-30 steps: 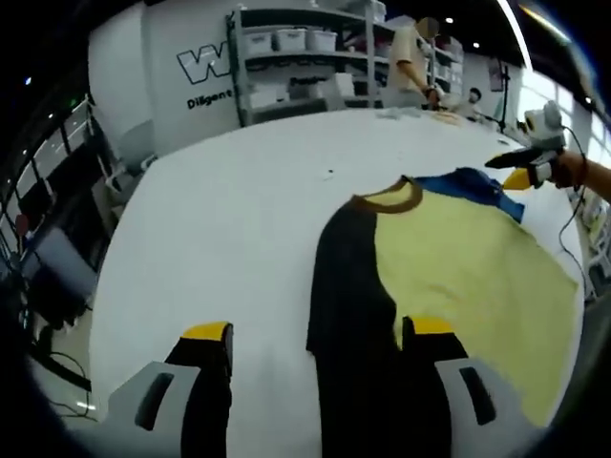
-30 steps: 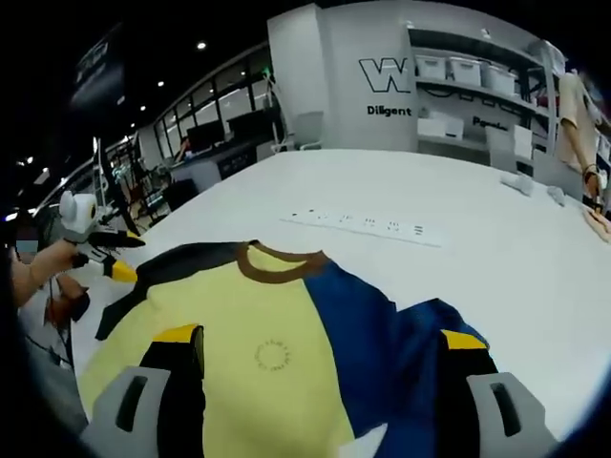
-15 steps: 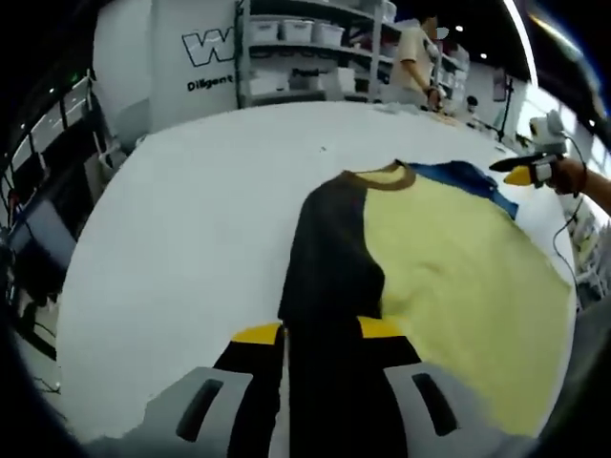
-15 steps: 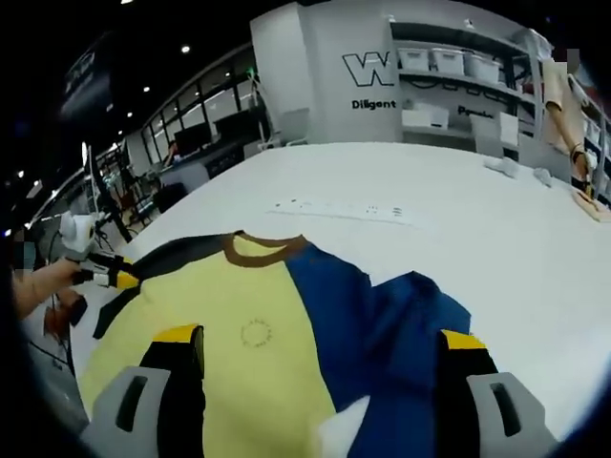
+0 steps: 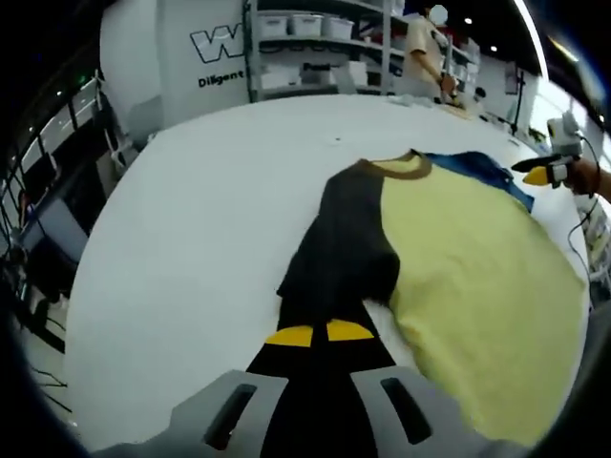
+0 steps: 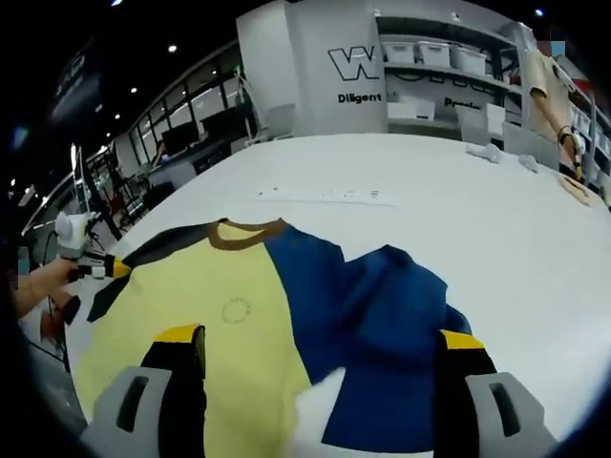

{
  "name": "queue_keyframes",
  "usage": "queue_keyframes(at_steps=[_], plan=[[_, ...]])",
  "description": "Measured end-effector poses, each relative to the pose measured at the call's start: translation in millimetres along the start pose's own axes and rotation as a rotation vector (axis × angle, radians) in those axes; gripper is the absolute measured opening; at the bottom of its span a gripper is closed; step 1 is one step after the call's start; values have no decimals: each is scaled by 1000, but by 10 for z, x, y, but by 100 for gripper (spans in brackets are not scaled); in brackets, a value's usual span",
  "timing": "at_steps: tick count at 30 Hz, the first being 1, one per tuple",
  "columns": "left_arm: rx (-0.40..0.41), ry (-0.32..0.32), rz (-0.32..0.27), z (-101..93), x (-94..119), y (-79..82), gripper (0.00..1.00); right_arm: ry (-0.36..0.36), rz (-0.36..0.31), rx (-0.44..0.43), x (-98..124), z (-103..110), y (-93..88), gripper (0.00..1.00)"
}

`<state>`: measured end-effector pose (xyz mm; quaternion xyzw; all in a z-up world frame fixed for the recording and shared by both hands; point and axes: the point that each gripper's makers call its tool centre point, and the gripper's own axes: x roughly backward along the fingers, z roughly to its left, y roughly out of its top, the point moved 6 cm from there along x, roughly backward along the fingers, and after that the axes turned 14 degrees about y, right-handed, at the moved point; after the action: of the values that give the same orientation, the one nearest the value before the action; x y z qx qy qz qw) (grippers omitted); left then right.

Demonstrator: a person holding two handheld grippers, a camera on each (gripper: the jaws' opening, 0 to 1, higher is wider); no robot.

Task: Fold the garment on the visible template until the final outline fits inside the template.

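Yellow-tipped jaws of the left gripper (image 5: 319,334) are closed together on the black sleeve of the yellow, black and blue T-shirt (image 5: 449,258) spread on the white table (image 5: 191,229). Right gripper (image 6: 320,348) hovers with jaws spread wide, empty, above the shirt's blue side.

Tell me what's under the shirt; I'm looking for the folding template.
Around the shirt only the white table shows. No template outline is visible; whatever lies beneath is covered by fabric. The left claw is shut on the dark sleeve.
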<state>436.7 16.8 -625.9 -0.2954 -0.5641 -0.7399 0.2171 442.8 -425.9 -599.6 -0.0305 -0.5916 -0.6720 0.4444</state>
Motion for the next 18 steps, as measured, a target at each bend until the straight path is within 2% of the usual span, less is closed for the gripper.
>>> queue_keyframes(at_steps=[7, 18], plan=[[43, 39, 21, 182, -58, 8, 4, -17, -2, -18, 44, -59, -30, 96], [48, 93, 39, 399, -101, 15, 4, -47, -8, -38, 123, -165, -89, 93]])
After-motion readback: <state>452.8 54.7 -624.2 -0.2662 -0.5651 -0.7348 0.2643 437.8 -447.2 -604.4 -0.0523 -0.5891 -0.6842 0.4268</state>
